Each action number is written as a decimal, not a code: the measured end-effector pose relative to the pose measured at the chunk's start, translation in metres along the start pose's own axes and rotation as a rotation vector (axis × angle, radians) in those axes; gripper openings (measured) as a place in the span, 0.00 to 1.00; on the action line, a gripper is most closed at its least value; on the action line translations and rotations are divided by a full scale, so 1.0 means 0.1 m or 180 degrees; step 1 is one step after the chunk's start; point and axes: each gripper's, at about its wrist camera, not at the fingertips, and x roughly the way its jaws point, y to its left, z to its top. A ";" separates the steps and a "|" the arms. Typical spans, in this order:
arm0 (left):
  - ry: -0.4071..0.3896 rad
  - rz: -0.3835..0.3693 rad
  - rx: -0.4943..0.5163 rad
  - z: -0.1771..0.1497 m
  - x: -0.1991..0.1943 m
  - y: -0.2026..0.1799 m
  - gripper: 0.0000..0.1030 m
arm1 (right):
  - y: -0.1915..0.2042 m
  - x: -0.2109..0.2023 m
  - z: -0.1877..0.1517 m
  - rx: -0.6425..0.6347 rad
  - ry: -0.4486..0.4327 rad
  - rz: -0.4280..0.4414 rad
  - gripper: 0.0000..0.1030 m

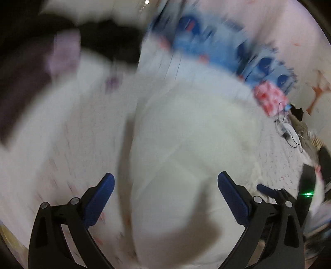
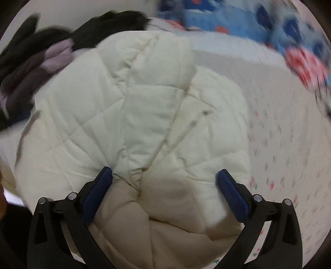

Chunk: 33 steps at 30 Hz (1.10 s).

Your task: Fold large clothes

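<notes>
A cream quilted puffer jacket [image 2: 144,115] lies bunched on a bed, its beige lining [image 2: 132,219] turned up at the near edge. My right gripper [image 2: 164,175] hovers over that near edge, open, its blue pads [image 2: 97,190] wide apart and holding nothing. In the blurred left wrist view the same jacket [image 1: 186,144] fills the middle. My left gripper [image 1: 165,182] is open above it, with no cloth between its fingers. The tip of the other gripper [image 1: 269,191] shows at the lower right of that view.
The bed sheet [image 2: 279,144] is white with small red and grey marks. A blue patterned blanket [image 2: 248,18] lies along the far side. Dark and lilac clothes [image 2: 41,58] are piled at the far left. Cables [image 1: 289,132] sit at the right bed edge.
</notes>
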 end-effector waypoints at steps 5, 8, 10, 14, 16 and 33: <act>0.0366 -0.0356 -0.0070 -0.14 0.30 -0.03 0.94 | -0.12 -0.11 -0.10 0.0263 0.0086 -0.0037 0.94; 0.0203 -0.0125 -0.0051 -0.19 0.06 -0.04 0.94 | 0.03 -0.40 -0.08 0.0177 0.0021 -0.0138 0.94; -0.0015 0.0143 0.0147 -0.26 -0.20 -0.16 0.94 | 0.20 -0.71 -0.13 -0.0028 -0.0150 -0.0166 0.94; -0.0189 0.0352 0.0536 -0.55 -0.66 -0.47 0.94 | 0.39 -1.11 -0.39 -0.0151 -0.0195 -0.0074 0.94; -0.0277 0.0542 0.0633 -0.67 -0.82 -0.59 0.94 | 0.40 -1.23 -0.50 -0.0074 -0.0153 -0.0067 0.94; -0.0166 0.0756 0.0310 -1.16 -1.22 -0.67 0.94 | 0.69 -1.75 -0.90 0.0052 -0.0103 -0.0442 0.94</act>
